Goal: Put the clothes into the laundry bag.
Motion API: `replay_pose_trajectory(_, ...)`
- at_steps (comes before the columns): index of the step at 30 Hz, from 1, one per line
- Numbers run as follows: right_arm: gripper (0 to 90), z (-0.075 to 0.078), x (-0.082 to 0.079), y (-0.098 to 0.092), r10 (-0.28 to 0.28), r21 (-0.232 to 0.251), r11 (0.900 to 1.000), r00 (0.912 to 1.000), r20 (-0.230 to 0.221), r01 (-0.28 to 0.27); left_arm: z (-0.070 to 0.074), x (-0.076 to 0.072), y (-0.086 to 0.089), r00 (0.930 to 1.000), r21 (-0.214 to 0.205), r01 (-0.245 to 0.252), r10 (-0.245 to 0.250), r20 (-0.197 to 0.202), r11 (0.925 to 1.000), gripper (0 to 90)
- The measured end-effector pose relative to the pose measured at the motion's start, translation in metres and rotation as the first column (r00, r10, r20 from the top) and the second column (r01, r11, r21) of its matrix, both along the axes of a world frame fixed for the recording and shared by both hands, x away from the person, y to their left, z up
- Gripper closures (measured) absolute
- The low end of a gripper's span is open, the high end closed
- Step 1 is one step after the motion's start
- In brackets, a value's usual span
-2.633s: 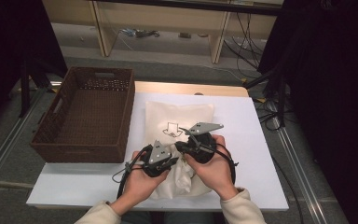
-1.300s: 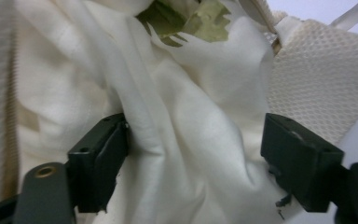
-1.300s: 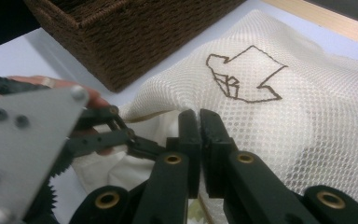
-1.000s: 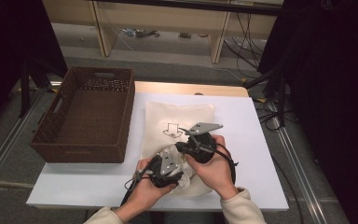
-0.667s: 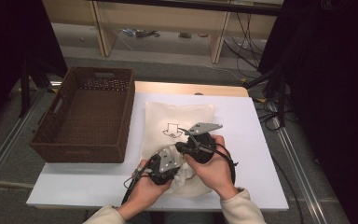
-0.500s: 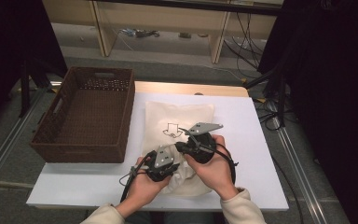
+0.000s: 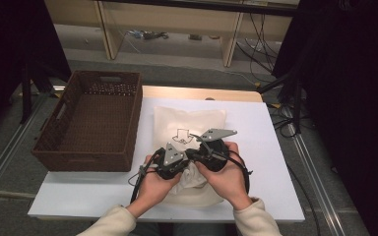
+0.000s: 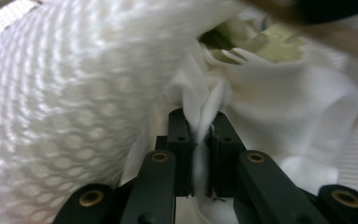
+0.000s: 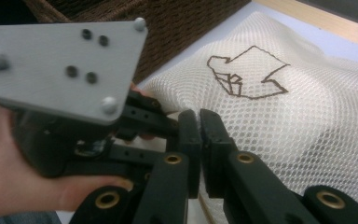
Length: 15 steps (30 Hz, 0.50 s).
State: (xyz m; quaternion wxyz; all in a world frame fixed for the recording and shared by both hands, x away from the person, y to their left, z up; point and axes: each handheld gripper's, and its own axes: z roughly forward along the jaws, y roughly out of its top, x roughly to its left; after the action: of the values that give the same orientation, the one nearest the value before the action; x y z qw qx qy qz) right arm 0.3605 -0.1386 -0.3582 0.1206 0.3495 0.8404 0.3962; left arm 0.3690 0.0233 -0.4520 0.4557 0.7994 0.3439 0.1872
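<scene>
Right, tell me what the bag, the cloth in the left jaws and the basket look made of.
Bag: white mesh, likely synthetic; honeycomb holes show. Cloth: soft white fabric, matte, creased where pinched. Basket: dark brown wicker or woven imitation; woven walls.

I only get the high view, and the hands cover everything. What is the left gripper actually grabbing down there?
Observer: The left gripper has just been closing its jaws, and they now pinch a fold of plain white cloth right beside the mesh bag.
Operator: And the right one, is it holding the same cloth?
Observer: The right gripper has its jaws shut at the mesh bag's near edge, not on the cloth. I cannot tell whether any mesh is caught between them.
</scene>
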Motion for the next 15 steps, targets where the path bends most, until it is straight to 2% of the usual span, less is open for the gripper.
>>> replay_pose_trajectory(1, 89.1, 0.000, 0.000, -0.001, -0.015, -0.010, 0.9998, 0.9998, 0.008, 0.016, -0.002, 0.002, -0.001, 0.9999, -0.008, -0.011, 0.011, -0.001, 0.9999, 80.3)
replay_pose_trajectory(2, 89.1, -0.001, 0.001, -0.001, -0.010, -0.007, 0.9999, 0.9999, -0.008, 0.010, -0.003, 0.003, -0.002, 0.9997, -0.016, -0.022, 0.022, 0.003, 0.9996, 80.1)
replay_pose_trajectory(3, 89.1, -0.002, 0.002, -0.001, -0.011, -0.009, 0.9999, 0.9999, -0.009, 0.011, -0.003, 0.004, -0.001, 1.0000, -0.008, -0.004, 0.004, -0.006, 1.0000, 80.0)
replay_pose_trajectory(4, 89.1, -0.002, 0.001, 0.000, -0.026, 0.002, 0.9997, 0.9992, -0.030, 0.026, -0.003, 0.004, -0.002, 0.9999, -0.009, -0.011, 0.011, -0.001, 0.9999, 79.8)
replay_pose_trajectory(5, 89.2, -0.002, 0.002, -0.001, -0.011, -0.005, 0.9999, 0.9998, -0.018, 0.011, -0.001, 0.003, 0.000, 0.9999, 0.025, 0.015, -0.015, -0.001, 0.9996, 79.4)
replay_pose_trajectory(6, 89.2, -0.004, 0.003, -0.001, -0.015, 0.005, 0.9999, 0.9999, 0.004, 0.015, -0.001, 0.002, 0.000, 0.9999, 0.022, 0.014, -0.014, 0.002, 0.9997, 78.3)
replay_pose_trajectory(7, 89.1, -0.003, 0.002, 0.000, -0.023, 0.011, 0.9997, 0.9997, -0.007, 0.023, -0.001, 0.001, -0.001, 0.9999, 0.000, 0.013, -0.013, -0.003, 0.9999, 76.8)
replay_pose_trajectory(8, 89.1, -0.002, 0.002, -0.002, -0.013, -0.007, 0.9999, 0.9998, -0.018, 0.013, 0.000, 0.000, 0.001, 0.9996, 0.014, 0.027, -0.027, -0.005, 0.9995, 74.6)
replay_pose_trajectory(9, 89.1, -0.002, 0.002, -0.002, -0.019, -0.005, 0.9998, 0.9997, -0.014, 0.019, 0.001, -0.003, 0.001, 0.9996, -0.003, 0.026, -0.026, -0.010, 0.9997, 70.8)
replay_pose_trajectory(10, 89.1, -0.002, 0.002, -0.002, -0.015, -0.006, 0.9999, 0.9997, -0.016, 0.015, 0.002, -0.005, 0.003, 0.9993, 0.011, 0.036, -0.036, -0.013, 0.9993, 65.9)
replay_pose_trajectory(11, 89.1, -0.003, 0.002, -0.001, -0.022, 0.009, 0.9997, 0.9997, -0.007, 0.022, 0.003, -0.008, 0.004, 0.9989, 0.006, 0.027, -0.026, -0.038, 0.9996, 59.5)
replay_pose_trajectory(12, 89.1, -0.004, 0.002, -0.001, -0.022, 0.009, 0.9997, 0.9997, -0.007, 0.023, 0.003, -0.011, 0.005, 0.9990, -0.010, 0.026, -0.027, -0.037, 0.9996, 55.1)
replay_pose_trajectory(13, 89.1, -0.004, 0.001, 0.000, -0.030, 0.018, 0.9994, 0.9993, -0.022, 0.030, 0.004, -0.015, 0.008, 0.9987, -0.003, 0.041, -0.041, -0.030, 0.9991, 49.7)
replay_pose_trajectory(14, 89.1, -0.003, 0.002, 0.000, -0.017, 0.006, 0.9998, 0.9998, -0.011, 0.017, 0.004, -0.017, 0.011, 0.9983, 0.001, 0.053, -0.053, -0.025, 0.9986, 44.8)
replay_pose_trajectory(15, 89.1, -0.003, 0.003, 0.000, -0.013, 0.002, 0.9999, 0.9999, -0.005, 0.013, 0.004, -0.022, 0.012, 0.9983, -0.017, 0.054, -0.055, -0.019, 0.9984, 42.6)
